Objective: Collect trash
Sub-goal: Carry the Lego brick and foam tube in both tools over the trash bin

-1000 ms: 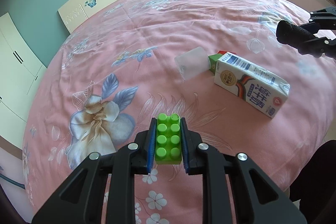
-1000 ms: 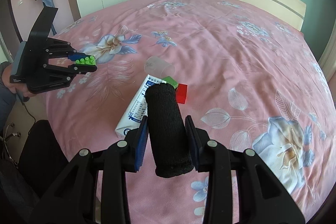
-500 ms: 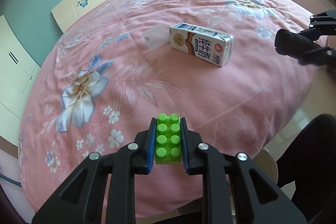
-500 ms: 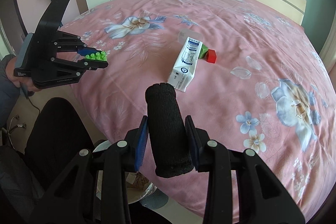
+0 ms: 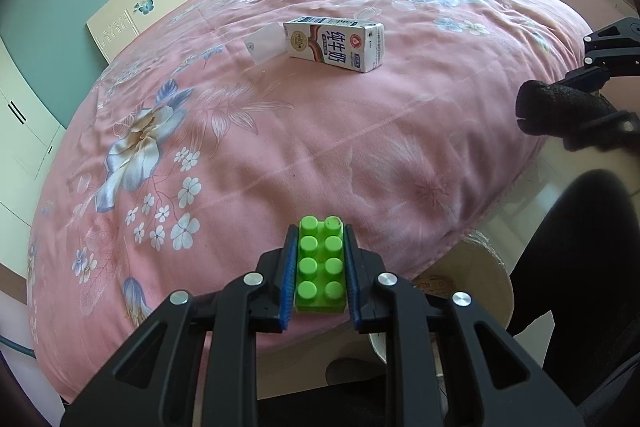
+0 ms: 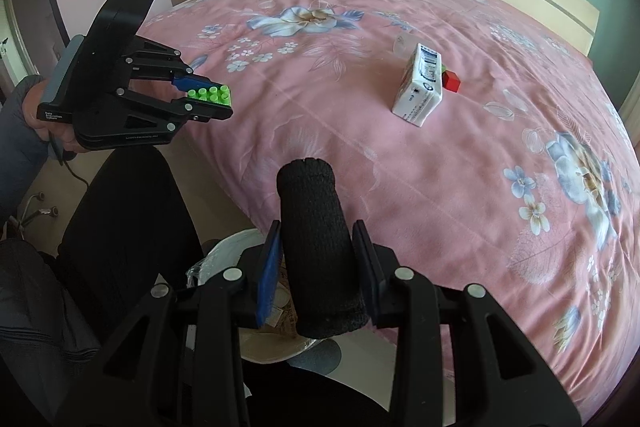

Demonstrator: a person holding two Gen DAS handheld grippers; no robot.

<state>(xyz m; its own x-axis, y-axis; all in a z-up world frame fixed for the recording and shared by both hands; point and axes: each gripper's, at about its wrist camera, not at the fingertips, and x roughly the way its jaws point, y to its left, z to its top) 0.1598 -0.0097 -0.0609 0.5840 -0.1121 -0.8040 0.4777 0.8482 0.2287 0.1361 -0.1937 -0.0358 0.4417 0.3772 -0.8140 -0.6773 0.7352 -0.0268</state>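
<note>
Both grippers hang past the near edge of the bed [image 5: 360,155], above a bin [image 6: 240,251] on the floor below, which is probably why they are held there: each looks ready to drop its load.

The left gripper [image 5: 320,259] is closed tight on a green toy brick [image 5: 320,267], studs up, its blue pads pressing both long sides. The right gripper [image 6: 316,259] is clamped, a little wider, on a black knitted roll [image 6: 320,247] (a sock or sleeve, I cannot tell which) that sticks out well past the fingertips.

On the bed, well away from the near edge, lie a milk carton [image 5: 334,43], a clear plastic cup [image 5: 262,43] touching its end, and a red block [image 6: 452,81] just beside it.
</note>
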